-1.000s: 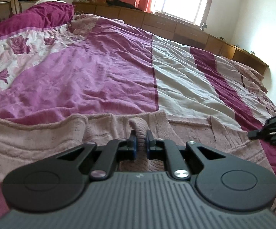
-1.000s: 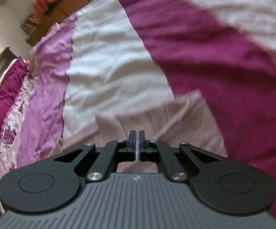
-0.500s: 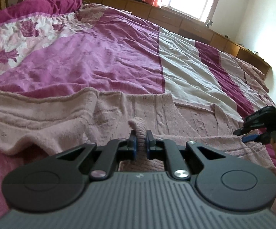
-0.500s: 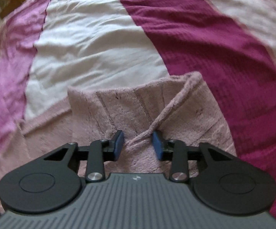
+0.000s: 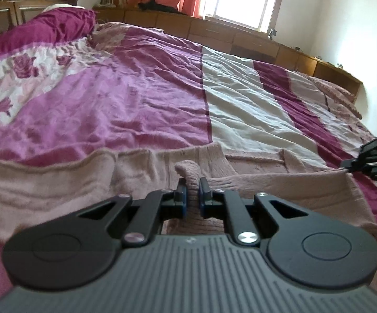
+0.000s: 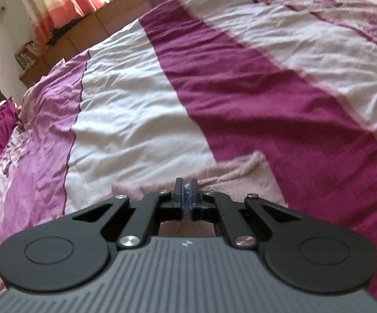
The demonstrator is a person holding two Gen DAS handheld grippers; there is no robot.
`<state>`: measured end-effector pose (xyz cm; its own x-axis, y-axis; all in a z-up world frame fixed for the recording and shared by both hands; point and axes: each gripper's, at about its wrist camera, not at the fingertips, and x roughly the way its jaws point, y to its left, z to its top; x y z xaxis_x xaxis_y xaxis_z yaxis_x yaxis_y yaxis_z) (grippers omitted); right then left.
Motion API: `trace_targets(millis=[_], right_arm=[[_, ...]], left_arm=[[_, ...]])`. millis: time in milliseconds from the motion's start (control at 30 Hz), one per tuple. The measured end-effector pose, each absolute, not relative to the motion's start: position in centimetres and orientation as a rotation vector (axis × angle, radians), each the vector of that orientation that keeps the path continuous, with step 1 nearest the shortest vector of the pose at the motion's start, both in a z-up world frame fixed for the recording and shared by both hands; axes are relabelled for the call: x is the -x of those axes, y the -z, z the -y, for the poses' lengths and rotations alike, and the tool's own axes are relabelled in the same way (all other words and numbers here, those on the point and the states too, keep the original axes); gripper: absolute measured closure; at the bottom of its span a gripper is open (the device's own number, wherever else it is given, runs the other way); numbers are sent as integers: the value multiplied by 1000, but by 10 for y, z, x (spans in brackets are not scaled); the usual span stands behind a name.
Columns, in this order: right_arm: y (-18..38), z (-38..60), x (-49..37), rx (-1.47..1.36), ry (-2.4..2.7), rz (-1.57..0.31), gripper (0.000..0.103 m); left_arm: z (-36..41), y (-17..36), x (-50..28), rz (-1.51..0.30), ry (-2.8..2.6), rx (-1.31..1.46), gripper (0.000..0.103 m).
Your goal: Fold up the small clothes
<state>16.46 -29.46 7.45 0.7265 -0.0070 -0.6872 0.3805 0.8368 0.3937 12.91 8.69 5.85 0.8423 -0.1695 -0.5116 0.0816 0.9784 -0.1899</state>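
A dusty-pink knitted garment [image 5: 58, 182] lies spread across the near part of the bed. My left gripper [image 5: 191, 190] is shut on a raised fold of it, and the knit bulges up between the blue pads. In the right wrist view my right gripper [image 6: 186, 193] is shut, pinching a thin ridge of the same pink knit [image 6: 245, 174] near its far corner. From the left wrist view the right gripper [image 5: 371, 159] shows at the right edge, its tip on the garment's right end.
The bedspread [image 5: 149, 91] has magenta, lilac and white stripes [image 6: 136, 120] and is rumpled. Wooden cabinets [image 5: 240, 36] run under the window beyond the bed. A dark headboard [image 5: 11, 7] and a magenta pillow [image 5: 45, 28] are at the far left.
The right gripper opened around a ridge of the knit, then shut on it and tilted up. The left gripper kept its grip on the fold.
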Motion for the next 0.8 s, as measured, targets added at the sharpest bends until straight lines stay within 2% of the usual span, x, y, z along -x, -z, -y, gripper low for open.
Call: trace_targets(millis=[167, 300, 400, 467, 533, 800], right_arm=[[-54, 292, -179, -550, 209, -753, 100], [-42, 292, -178, -526, 243, -735, 95], [-45, 294, -170, -523, 198, -716, 80], [-52, 295, -159, -478, 192, -682, 58], [-58, 296, -146, -430, 196, -644, 51], [-61, 306, -77, -349, 168, -624, 51]], left_arm=[[-84, -39, -165, -604, 70, 121, 91], [-95, -24, -180, -656, 51, 155, 84], [-107, -21, -177, -665, 33, 179, 74], [-114, -22, -173, -672, 28, 187, 70], [-120, -23, -169, -680, 31, 202, 70], [-111, -34, -148, -669, 69, 181, 69]])
